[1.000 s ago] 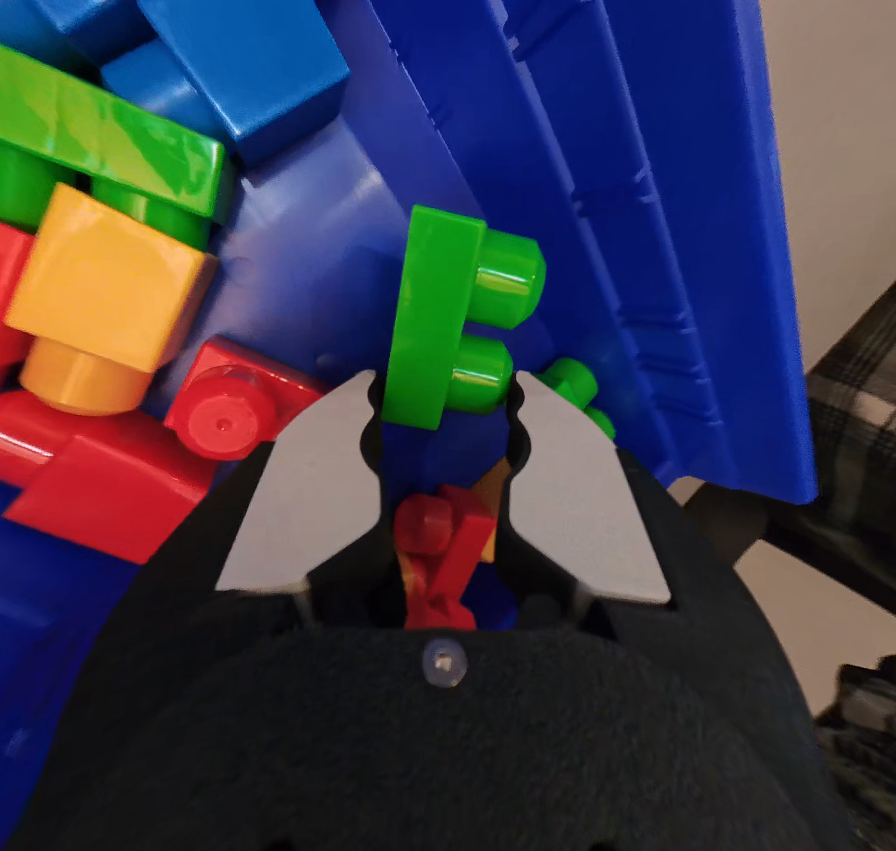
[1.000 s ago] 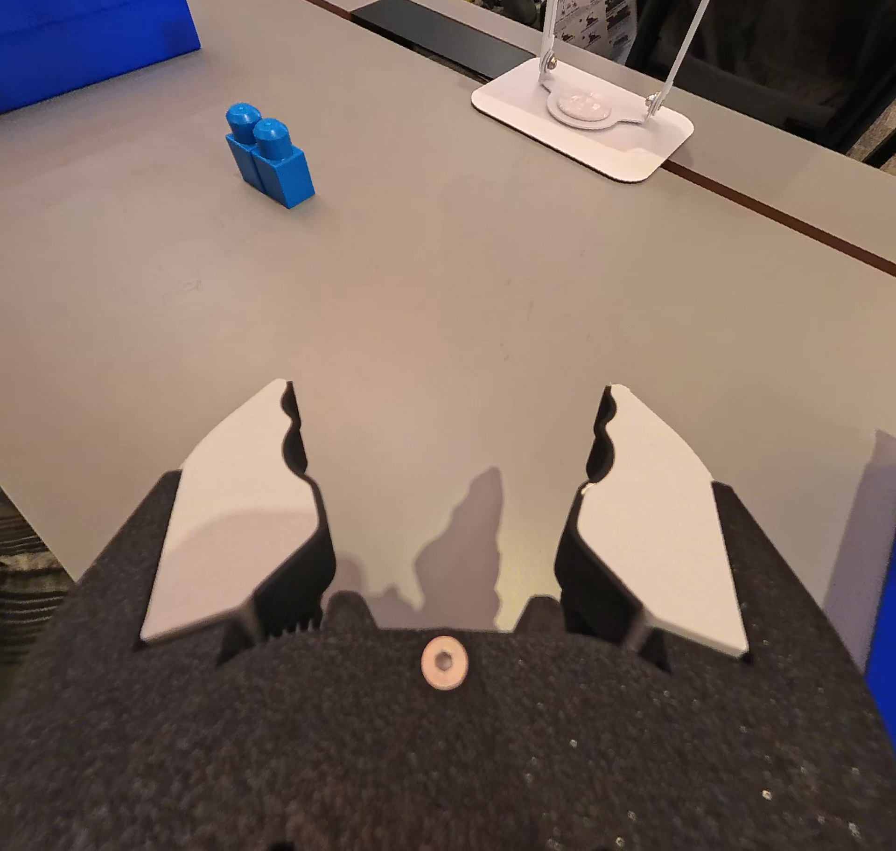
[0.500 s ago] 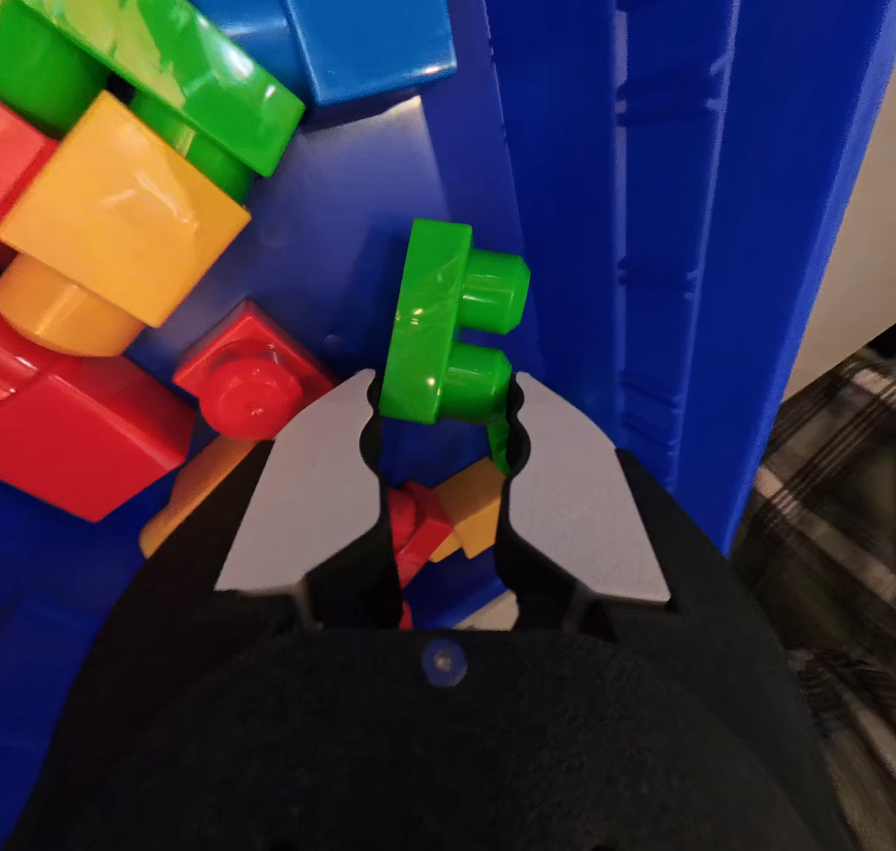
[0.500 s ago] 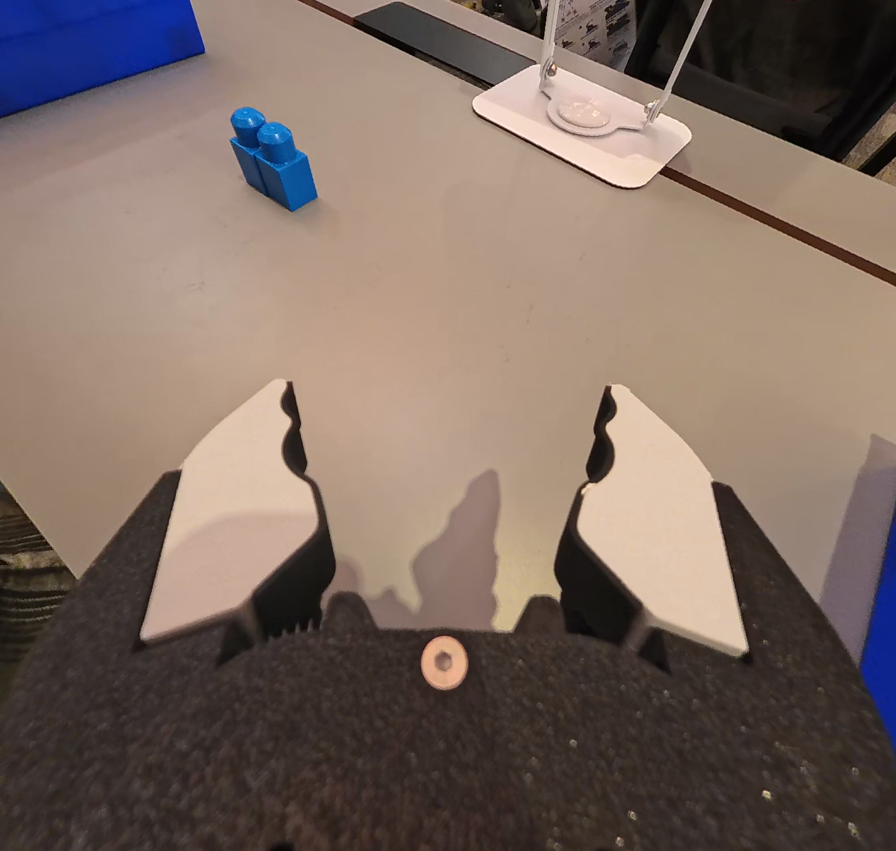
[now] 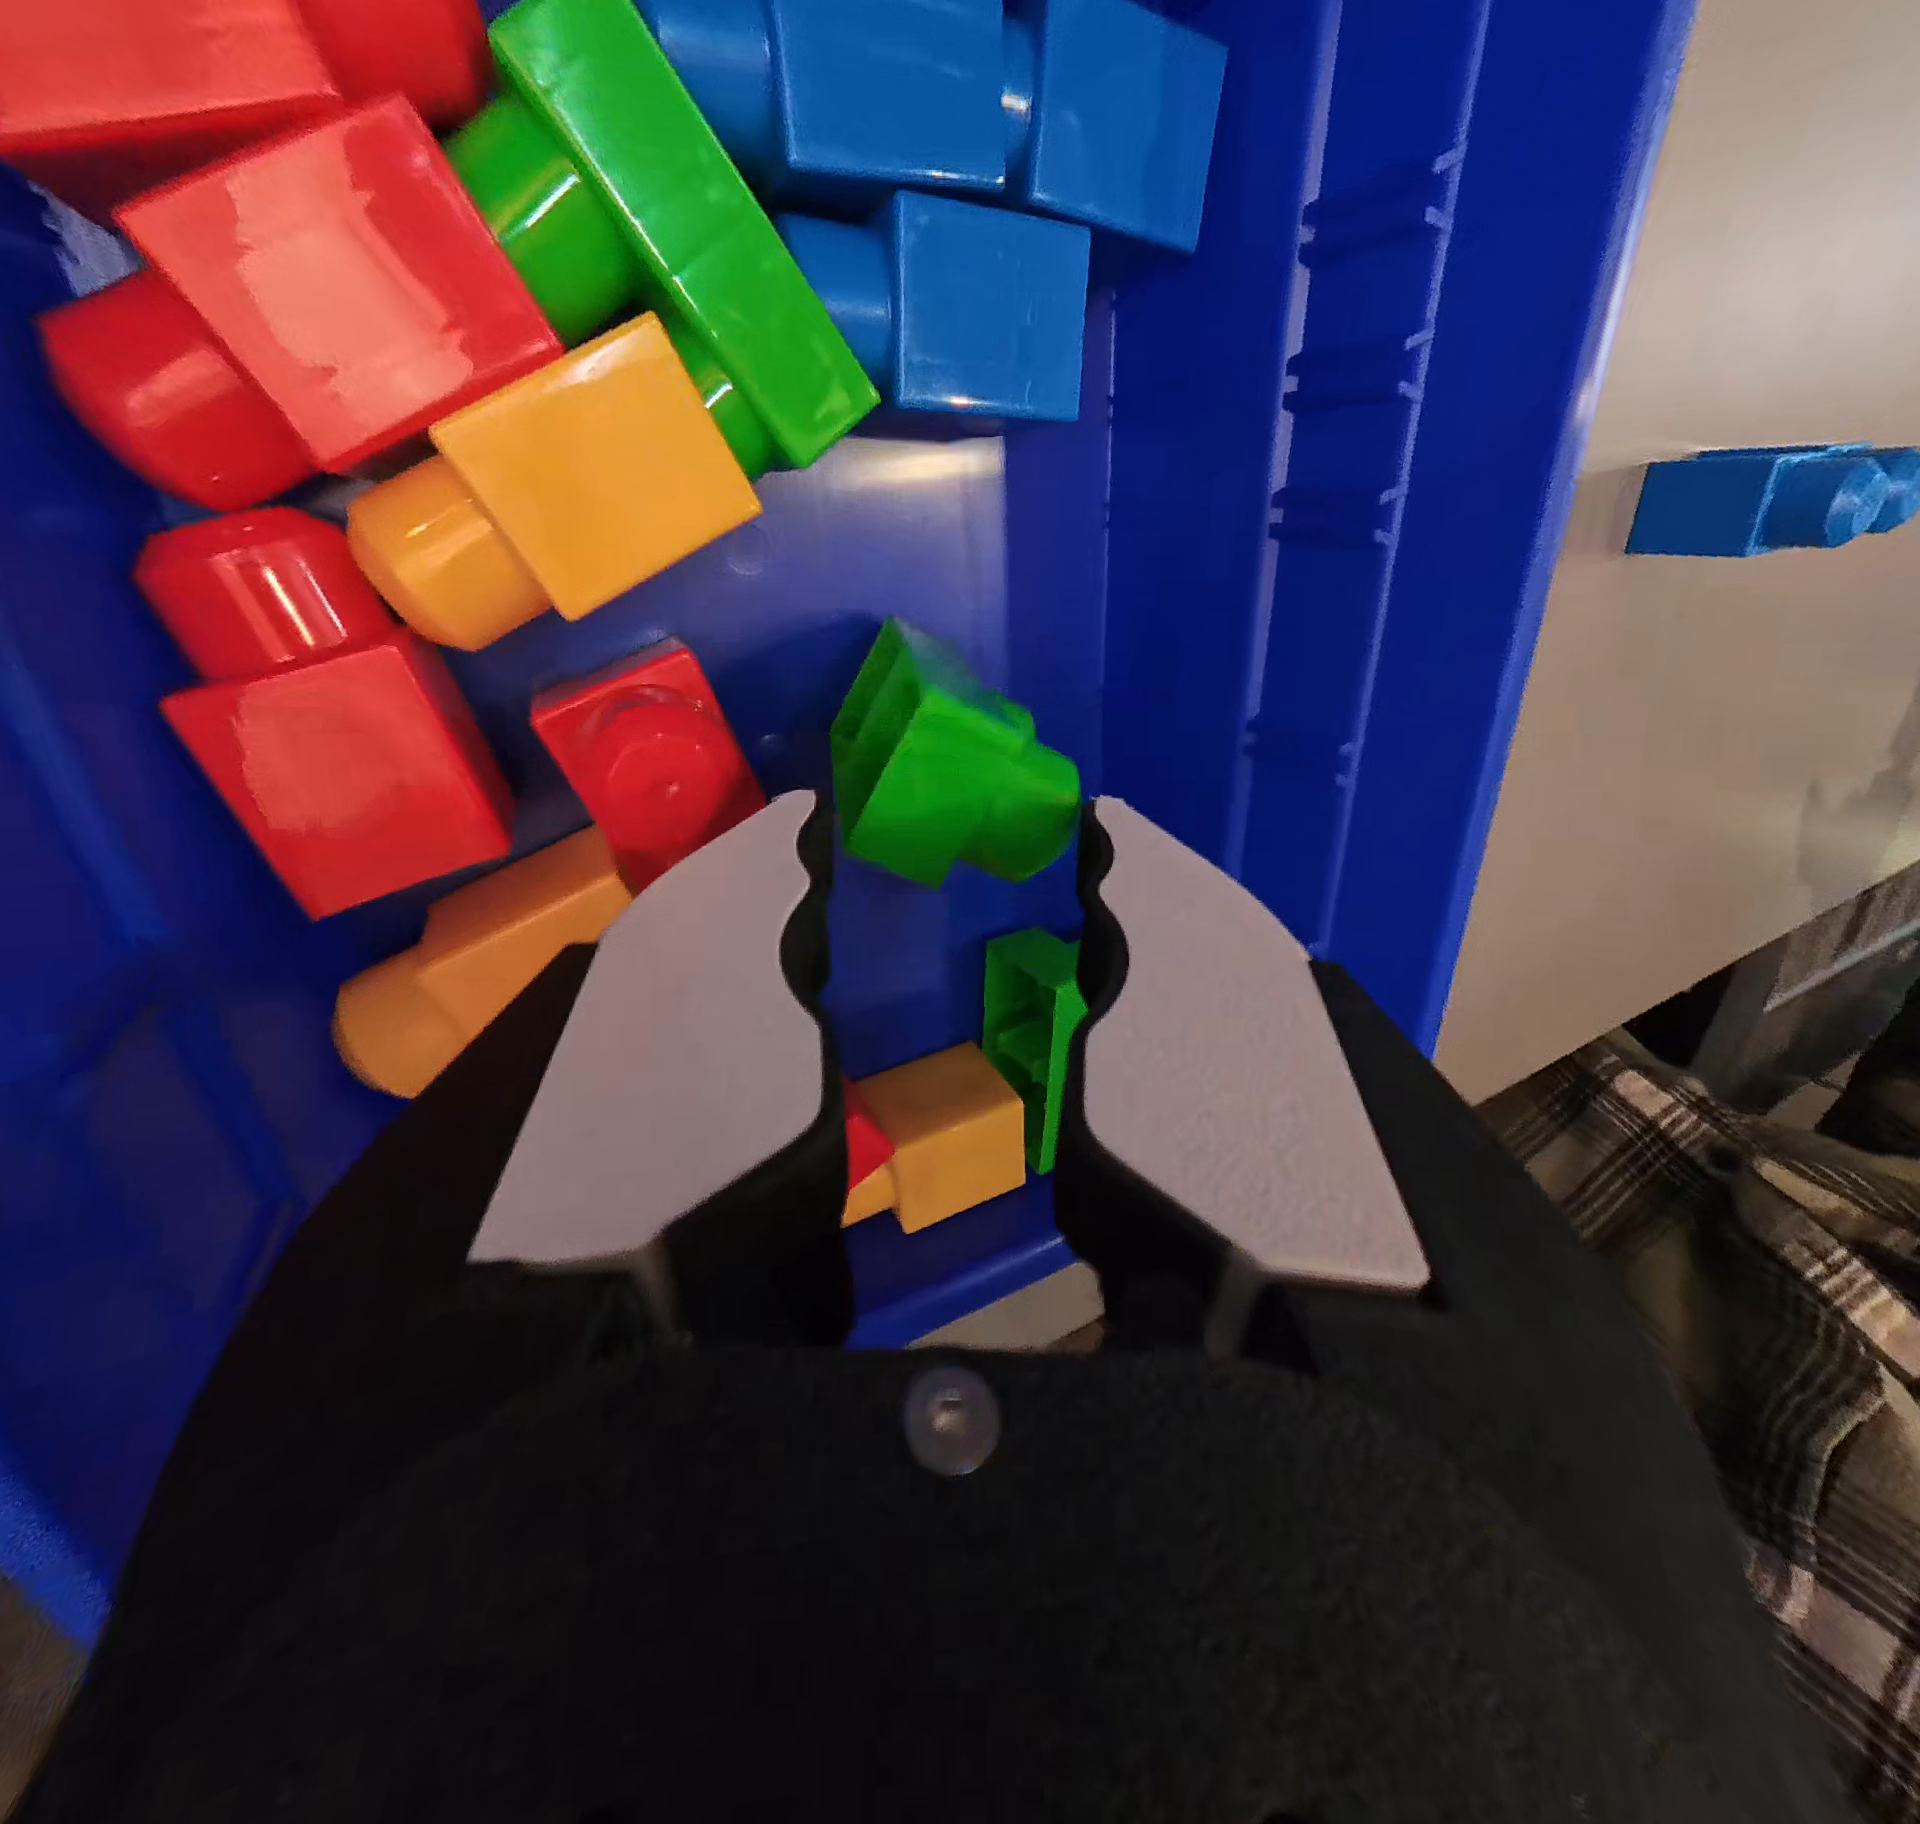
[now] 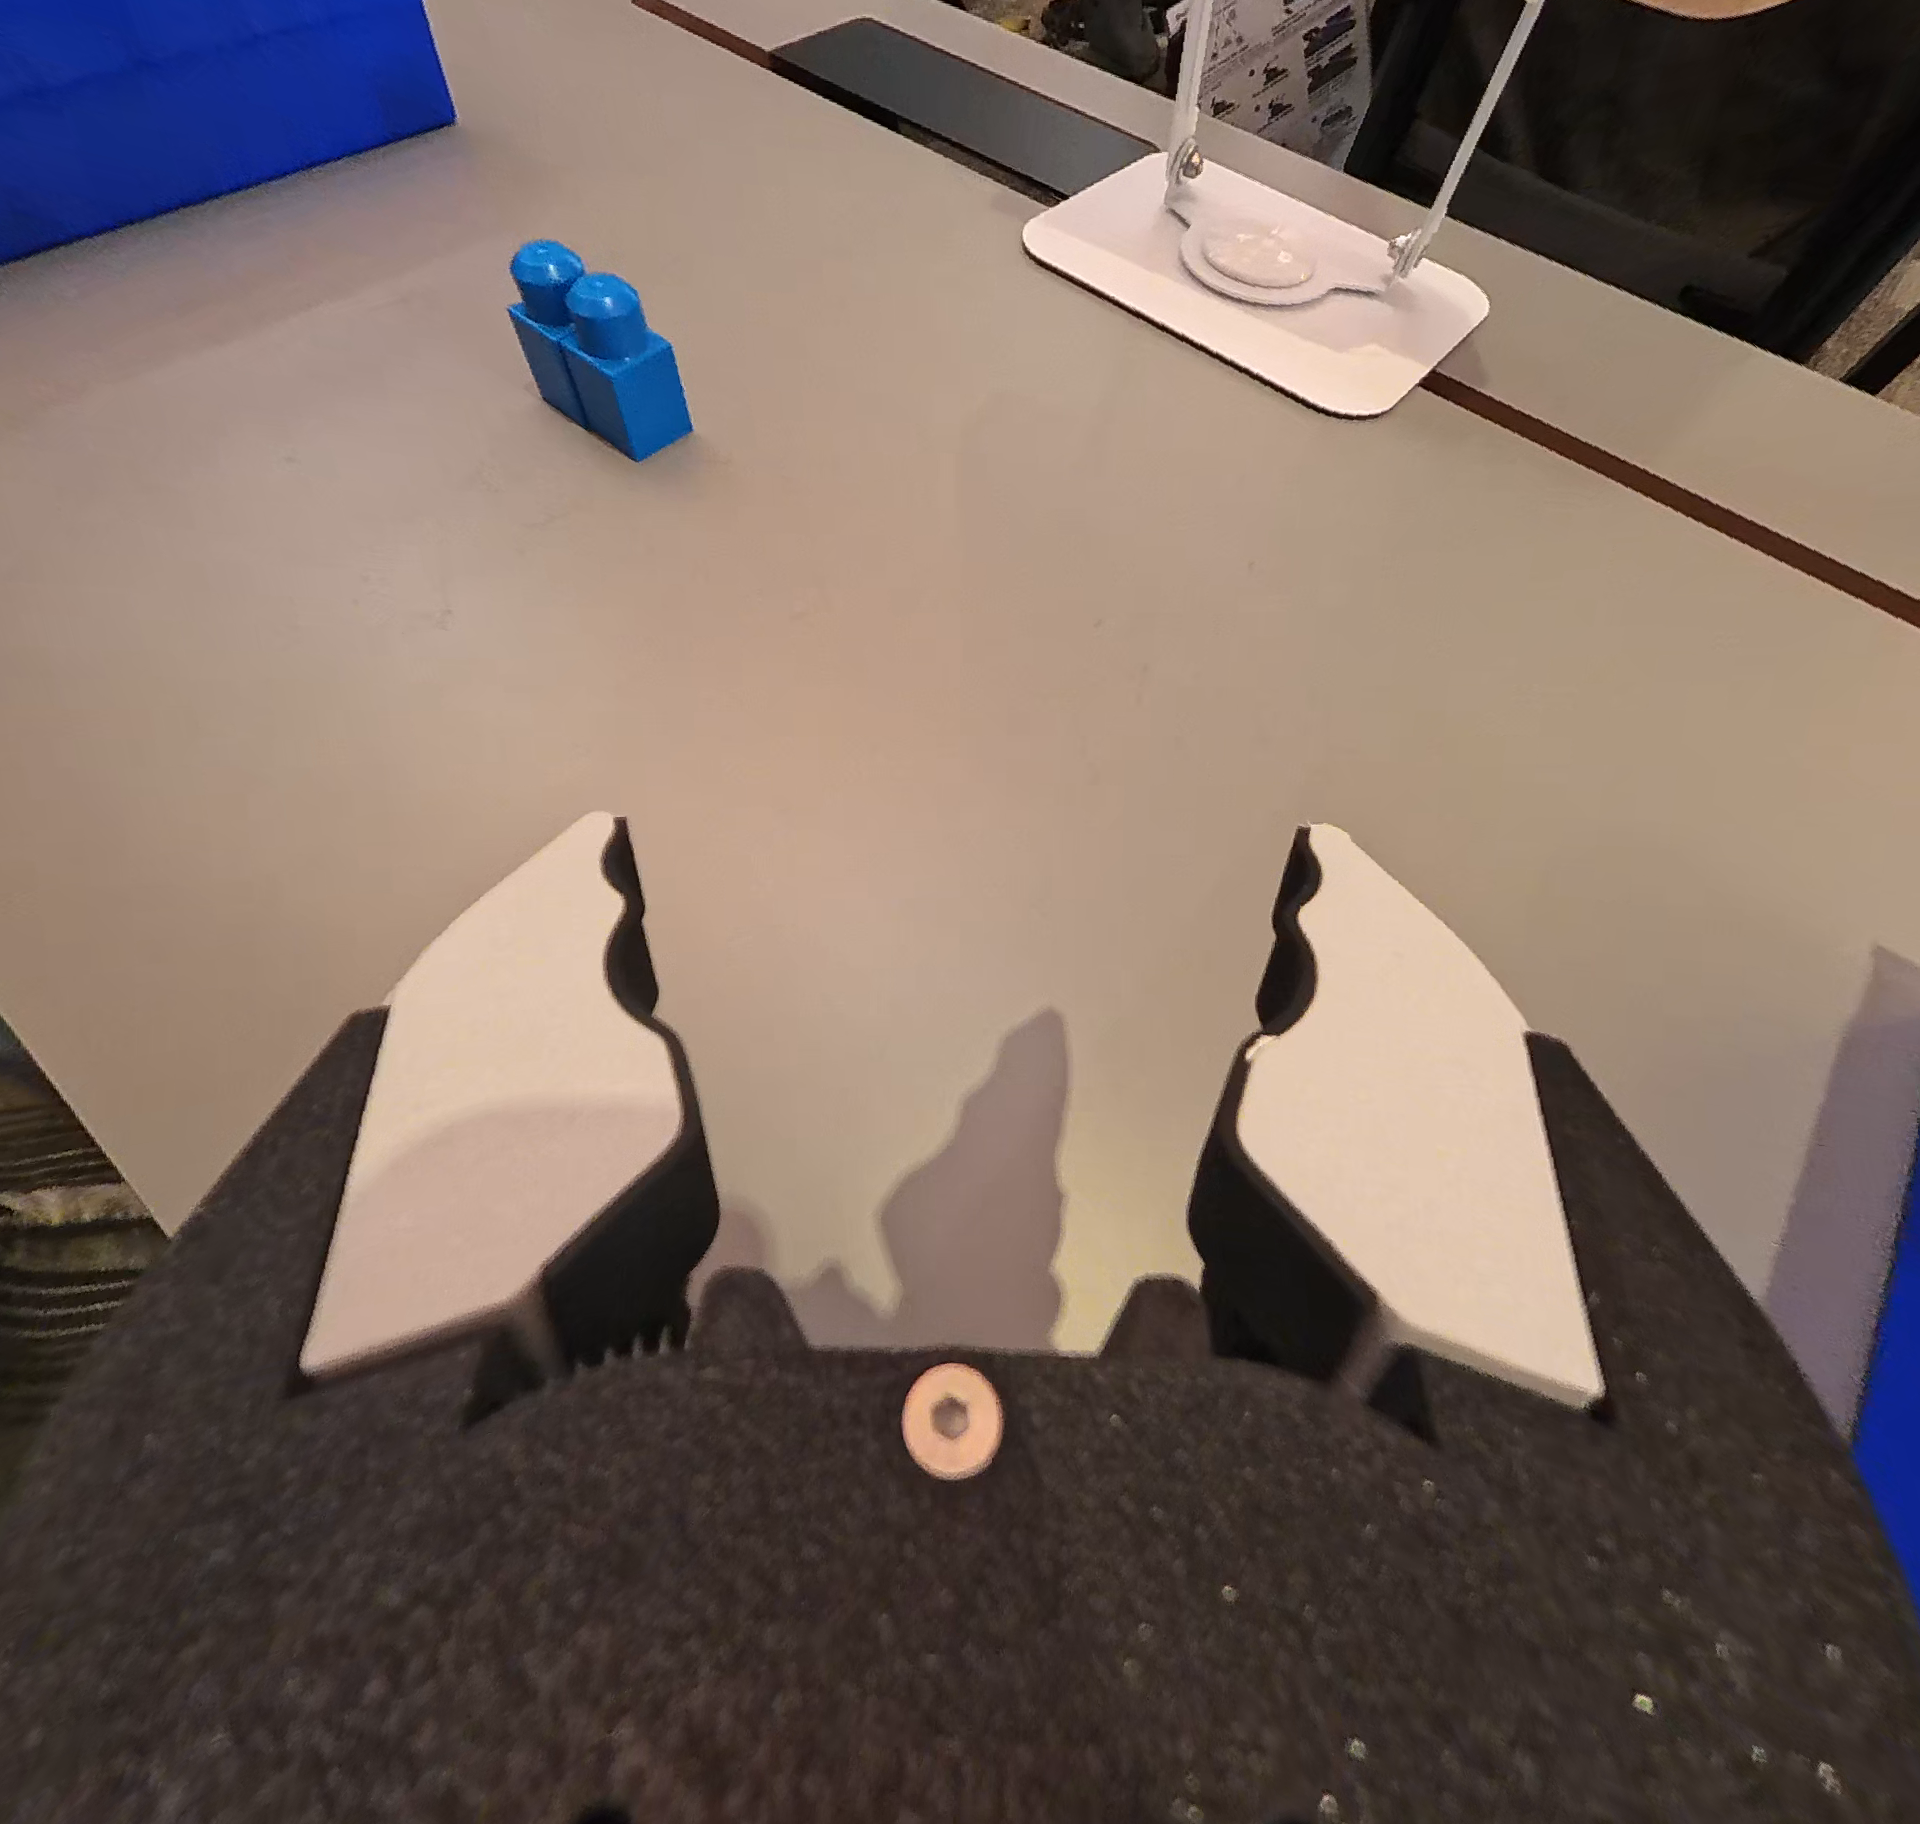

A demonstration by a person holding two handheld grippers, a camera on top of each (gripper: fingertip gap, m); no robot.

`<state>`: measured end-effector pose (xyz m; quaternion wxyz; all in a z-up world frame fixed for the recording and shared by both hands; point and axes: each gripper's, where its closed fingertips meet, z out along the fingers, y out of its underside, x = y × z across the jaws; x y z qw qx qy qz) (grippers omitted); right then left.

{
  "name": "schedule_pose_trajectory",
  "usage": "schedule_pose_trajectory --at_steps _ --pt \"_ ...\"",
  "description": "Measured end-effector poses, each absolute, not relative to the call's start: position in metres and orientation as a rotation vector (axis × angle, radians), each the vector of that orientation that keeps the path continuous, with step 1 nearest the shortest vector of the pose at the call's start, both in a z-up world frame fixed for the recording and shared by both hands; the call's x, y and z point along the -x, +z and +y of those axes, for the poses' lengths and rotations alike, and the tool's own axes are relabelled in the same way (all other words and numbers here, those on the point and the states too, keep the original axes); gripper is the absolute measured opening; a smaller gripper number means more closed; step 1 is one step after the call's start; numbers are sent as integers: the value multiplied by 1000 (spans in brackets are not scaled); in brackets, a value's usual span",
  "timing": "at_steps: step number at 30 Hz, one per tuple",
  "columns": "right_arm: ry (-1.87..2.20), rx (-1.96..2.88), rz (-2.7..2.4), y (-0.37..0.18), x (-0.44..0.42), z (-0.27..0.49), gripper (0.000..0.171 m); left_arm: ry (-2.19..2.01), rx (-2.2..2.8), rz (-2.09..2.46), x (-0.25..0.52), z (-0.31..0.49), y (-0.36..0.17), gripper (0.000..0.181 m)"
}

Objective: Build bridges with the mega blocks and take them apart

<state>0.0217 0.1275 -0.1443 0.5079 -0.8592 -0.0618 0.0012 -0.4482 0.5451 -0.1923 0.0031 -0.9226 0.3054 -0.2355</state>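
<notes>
My left gripper point(image 5: 951, 808) is over the blue bin point(image 5: 1351, 424), shut on a small green block point(image 5: 945, 777) that sits tilted at the very fingertips. Below it the bin holds several loose red point(image 5: 332, 288), orange point(image 5: 592, 465), green point(image 5: 675, 205) and blue point(image 5: 883, 49) blocks. A blue two-stud block point(image 6: 597, 351) stands on the grey table point(image 6: 935, 631); it also shows in the left wrist view point(image 5: 1766, 512). My right gripper point(image 6: 961, 839) is open and empty, low over the table, well short of that block.
The bin's outside point(image 6: 187, 60) shows at the far left of the right wrist view. A white stand base point(image 6: 1257, 288) and a black strip point(image 6: 956, 101) lie at the back. The table's edge runs at the left. A plaid cloth point(image 5: 1714, 1307) lies beyond the table edge. My hands' fingertips stand some 65 cm from each other.
My left gripper has pulled back and up from the bin floor with the green block, which has turned end-on in the tips. The right gripper has barely moved.
</notes>
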Motion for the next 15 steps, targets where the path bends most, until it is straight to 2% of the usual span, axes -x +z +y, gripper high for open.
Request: schedule_pose_trajectory --at_steps 6,10,15 --pt "2 2065 -149 -143 -21 128 114 -511 2758 1137 458 546 -187 49" --pt "-1 2064 -157 -141 -20 128 114 -265 2618 1267 475 556 -178 44" --pt "-1 2061 -157 -141 -20 128 114 -304 2555 1242 482 558 -161 40"
